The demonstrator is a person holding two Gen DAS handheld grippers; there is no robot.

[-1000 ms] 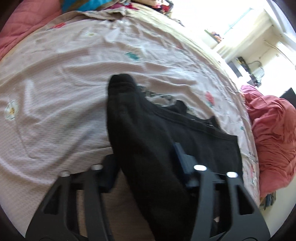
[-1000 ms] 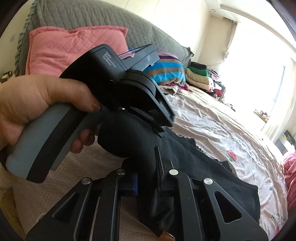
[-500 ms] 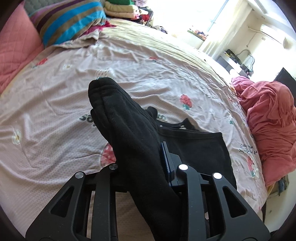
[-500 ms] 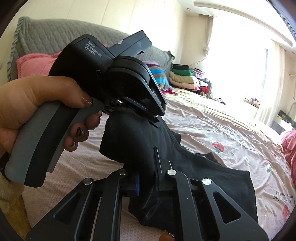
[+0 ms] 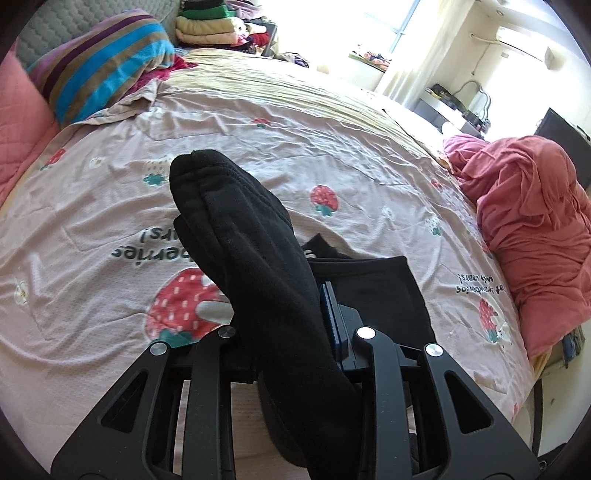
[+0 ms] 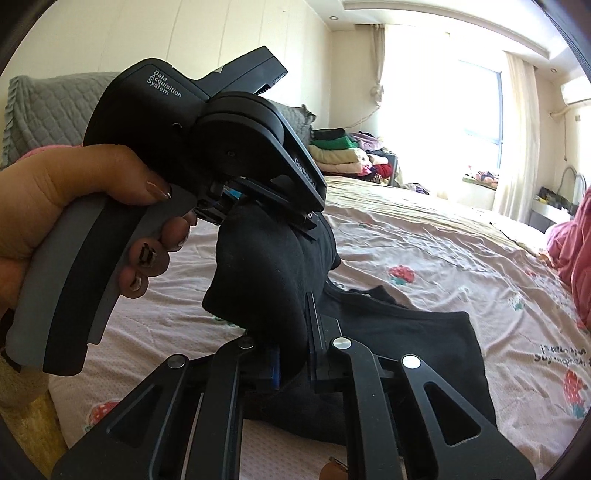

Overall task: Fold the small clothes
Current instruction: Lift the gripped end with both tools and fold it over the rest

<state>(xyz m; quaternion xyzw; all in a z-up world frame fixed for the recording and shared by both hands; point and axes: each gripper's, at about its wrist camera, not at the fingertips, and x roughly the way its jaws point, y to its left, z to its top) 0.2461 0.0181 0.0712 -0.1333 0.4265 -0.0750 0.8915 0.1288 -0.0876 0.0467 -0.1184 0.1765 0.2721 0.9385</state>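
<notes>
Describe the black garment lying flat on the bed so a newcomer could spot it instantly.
Start from the wide pink strawberry-print bedsheet. Near its front edge lies the flat black knit garment, just behind the thick black fleecy sock. Unlike the rumpled pink blanket heap at the right, it is dark, smooth and spread flat.

We see the garment (image 5: 373, 291) lying on the bed (image 5: 295, 147), one end raised btwn left hand-held gripper (image 5: 291, 332) & right hand-held gripper (image 6: 295, 350). Striped pillow (image 5: 107, 70) far left; crumpled blanket (image 5: 532, 221) at right edge; folded stack (image 5: 207, 26) behind.

L tool (image 6: 255, 218): blk body, grey grip, white lettering | hand (image 6: 74, 192): dark nail polish
</notes>
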